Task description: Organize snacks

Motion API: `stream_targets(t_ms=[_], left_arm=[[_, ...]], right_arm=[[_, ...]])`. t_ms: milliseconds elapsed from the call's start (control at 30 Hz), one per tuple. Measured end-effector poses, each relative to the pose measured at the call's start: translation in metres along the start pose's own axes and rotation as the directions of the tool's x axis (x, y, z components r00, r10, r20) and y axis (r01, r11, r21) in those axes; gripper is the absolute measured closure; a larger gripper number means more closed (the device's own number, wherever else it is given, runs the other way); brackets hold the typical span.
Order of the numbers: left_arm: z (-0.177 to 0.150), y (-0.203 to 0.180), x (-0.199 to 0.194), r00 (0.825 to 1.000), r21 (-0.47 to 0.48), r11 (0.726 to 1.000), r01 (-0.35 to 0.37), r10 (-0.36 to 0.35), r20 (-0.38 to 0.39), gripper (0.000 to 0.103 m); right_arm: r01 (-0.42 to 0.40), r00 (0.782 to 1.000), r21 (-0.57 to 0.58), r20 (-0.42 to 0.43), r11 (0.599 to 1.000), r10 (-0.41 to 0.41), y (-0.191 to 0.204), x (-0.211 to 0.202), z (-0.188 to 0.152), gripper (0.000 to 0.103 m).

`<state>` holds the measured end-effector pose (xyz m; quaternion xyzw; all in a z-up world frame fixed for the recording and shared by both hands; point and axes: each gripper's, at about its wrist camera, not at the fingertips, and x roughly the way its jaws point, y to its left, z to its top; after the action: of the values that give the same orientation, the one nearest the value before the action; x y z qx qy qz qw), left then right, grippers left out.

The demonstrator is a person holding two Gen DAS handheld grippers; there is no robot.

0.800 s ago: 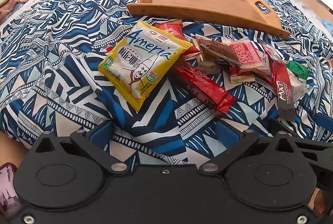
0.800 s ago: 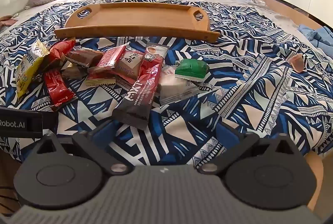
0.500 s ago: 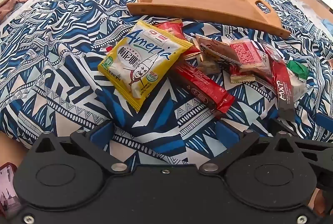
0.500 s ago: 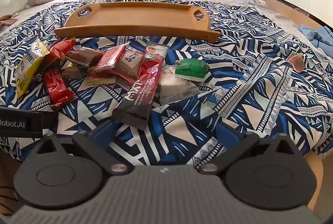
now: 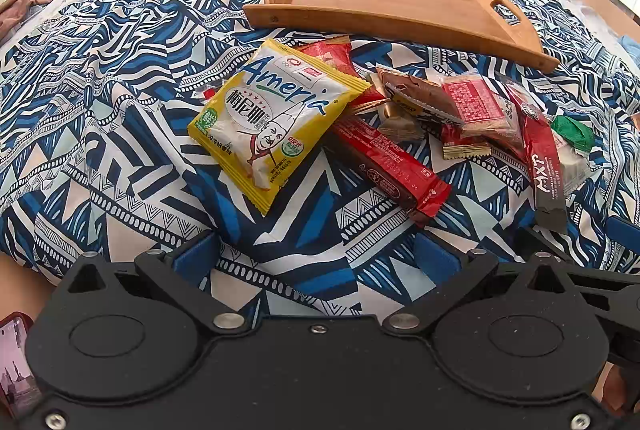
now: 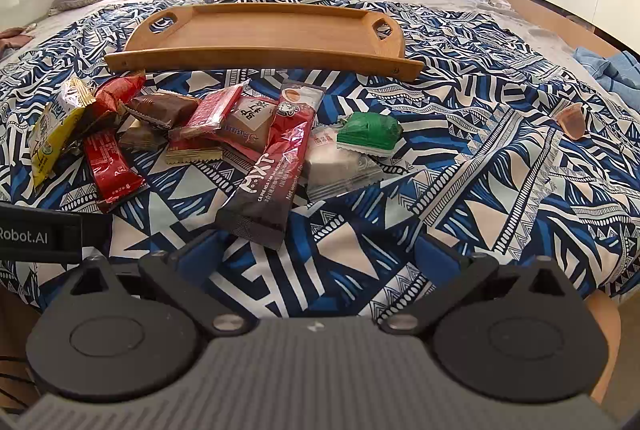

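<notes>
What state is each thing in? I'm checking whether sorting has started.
Wooden tray: empty, flat on the bedspread.
Yellow packet: sealed, lying on the red wrappers.
Long dark sachet: sealed, flat.
Green wrapped snack: sealed, resting on a clear packet.
Left gripper: open, empty.
Right gripper: open, empty.

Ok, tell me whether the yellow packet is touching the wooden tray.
Apart. In the left wrist view a strip of patterned cloth shows between the yellow packet and the near wall of the wooden tray.
</notes>
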<state>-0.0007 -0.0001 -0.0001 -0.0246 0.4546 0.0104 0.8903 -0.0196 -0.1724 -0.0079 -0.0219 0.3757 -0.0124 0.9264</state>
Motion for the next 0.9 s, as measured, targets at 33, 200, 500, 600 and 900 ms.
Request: stream_targets(t_ms=[33, 200, 500, 600, 900], left_arm=[[0.0003, 0.0, 0.0001, 1.0, 0.0, 1.0, 0.0, 0.0, -0.001, 0.0], [-0.0008, 0.0003, 0.0022, 1.0, 0.001, 1.0, -0.003, 0.003, -0.004, 0.0], [0.0, 0.0002, 0.0022, 1.0, 0.001, 1.0, -0.002, 0.002, -0.006, 0.0], [0.0002, 0.0002, 0.002, 1.0, 0.001, 1.0, -0.002, 0.002, -0.006, 0.0], [0.0003, 0.0001, 0.0019, 1.0, 0.001, 1.0, -0.003, 0.003, -0.006, 0.0]], right_arm=[[0.0, 1.0, 0.0, 0.0, 1.0, 0.0, 0.0, 0.0, 0.0, 0.0], [0.001, 1.0, -0.002, 0.003, 1.0, -0.001, 0.0002, -0.0001, -0.0003, 0.0], [0.003, 1.0, -0.003, 0.003, 1.0, -0.003, 0.0007, -0.0002, -0.0007, 0.0], [0.003, 1.0, -0.004, 0.002, 1.0, -0.003, 0.0006, -0.0003, -0.0004, 0.0], [0.003, 1.0, -0.004, 0.002, 1.0, -0.003, 0.0006, -0.0003, -0.0005, 0.0]])
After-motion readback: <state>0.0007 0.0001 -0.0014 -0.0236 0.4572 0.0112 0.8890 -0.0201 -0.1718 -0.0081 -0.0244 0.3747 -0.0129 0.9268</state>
